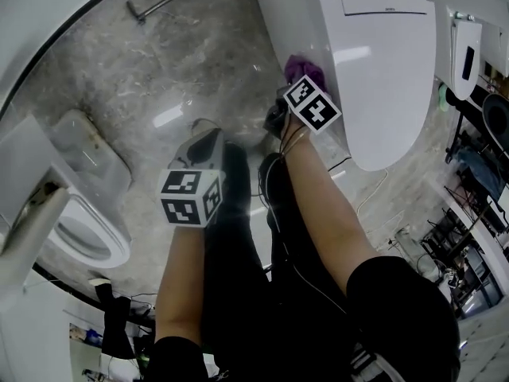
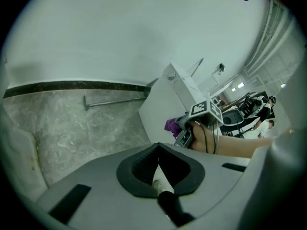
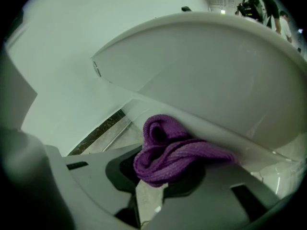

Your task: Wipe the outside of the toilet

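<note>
Marble floor (image 1: 119, 78), right tongs (image 3: 163, 172) pinching purple cloth (image 3: 168, 150) against toilet (image 1: 382, 62), left tongs (image 2: 158, 150) pressed together

The white toilet (image 1: 382, 62), lid closed, stands at one o'clock in the head view. The bunched purple cloth (image 1: 305, 70) touches its side at nine o'clock, under the rim.

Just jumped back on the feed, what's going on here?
A person is wiping the toilet. The right gripper is shut on a purple cloth and holds it against the toilet's outer side, just under the seat edge; the lid is down. The left gripper has its jaws together with nothing in them and is held over the floor, away from the toilet.
</note>
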Motion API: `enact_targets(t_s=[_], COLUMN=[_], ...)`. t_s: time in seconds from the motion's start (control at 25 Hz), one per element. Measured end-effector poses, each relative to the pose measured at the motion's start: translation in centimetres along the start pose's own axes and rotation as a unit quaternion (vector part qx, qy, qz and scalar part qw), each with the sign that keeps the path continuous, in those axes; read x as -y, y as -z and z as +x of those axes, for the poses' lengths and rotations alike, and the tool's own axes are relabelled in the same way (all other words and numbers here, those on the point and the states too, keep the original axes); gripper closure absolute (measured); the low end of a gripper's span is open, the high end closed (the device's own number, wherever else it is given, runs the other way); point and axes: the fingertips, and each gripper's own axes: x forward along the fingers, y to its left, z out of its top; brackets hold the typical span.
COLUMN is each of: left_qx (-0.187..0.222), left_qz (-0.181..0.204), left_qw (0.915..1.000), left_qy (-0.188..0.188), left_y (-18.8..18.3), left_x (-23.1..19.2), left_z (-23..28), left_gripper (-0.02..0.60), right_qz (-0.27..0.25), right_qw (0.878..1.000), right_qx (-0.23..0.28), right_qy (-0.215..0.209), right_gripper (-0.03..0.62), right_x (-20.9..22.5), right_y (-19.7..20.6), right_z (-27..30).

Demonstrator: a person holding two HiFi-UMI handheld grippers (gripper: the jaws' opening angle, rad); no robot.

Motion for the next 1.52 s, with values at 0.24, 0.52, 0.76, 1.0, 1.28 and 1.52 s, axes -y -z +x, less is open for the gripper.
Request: enact_targets(t_s=[0.24, 0.52, 0.76, 1.0, 1.28, 1.52], left_qx=[-0.005, 0.003, 0.015, 0.018, 0.016, 0.020], left_qz=[0.017, 0.000, -0.011, -0.020, -0.026, -0.025], left_qw=[0.9998, 1.0000, 0.9997, 0.9993, 0.9988, 0.9988], left_qy=[0.003, -0.009, -0.016, -0.024, -0.038, -0.036], left_y=[-2.7, -6.6, -10.4, -12.7, -14.1, -14.4], left_x=[-1.4, -1.9, -2.4, -3.2, -3.9, -4.0], left_z=[-0.2, 0.5, 1.7, 2.6, 3.3, 3.7], left_gripper=[0.575, 0.575, 0.575, 0.575, 0.575, 0.575], right_qz=[0.024, 0.045, 0.048, 0.036, 0.041, 0.043], right_qw=[1.000, 0.999, 0.999, 0.999, 0.997, 0.996], right_qx=[-0.003, -0.009, -0.014, -0.018, -0.007, 0.007], right_qy=[0.002, -0.001, -0.015, -0.032, -0.066, -0.073], right_gripper=[0.530, 0.528, 0.528, 0.528, 0.528, 0.528], right_x=[-2.6, -6.5, -9.4, -12.1, -16.1, -17.7], right_y=[-1.6, -4.3, -5.8, -7.4, -10.5, -11.2], right_z=[1.6, 3.4, 5.0, 6.8, 8.7, 9.3])
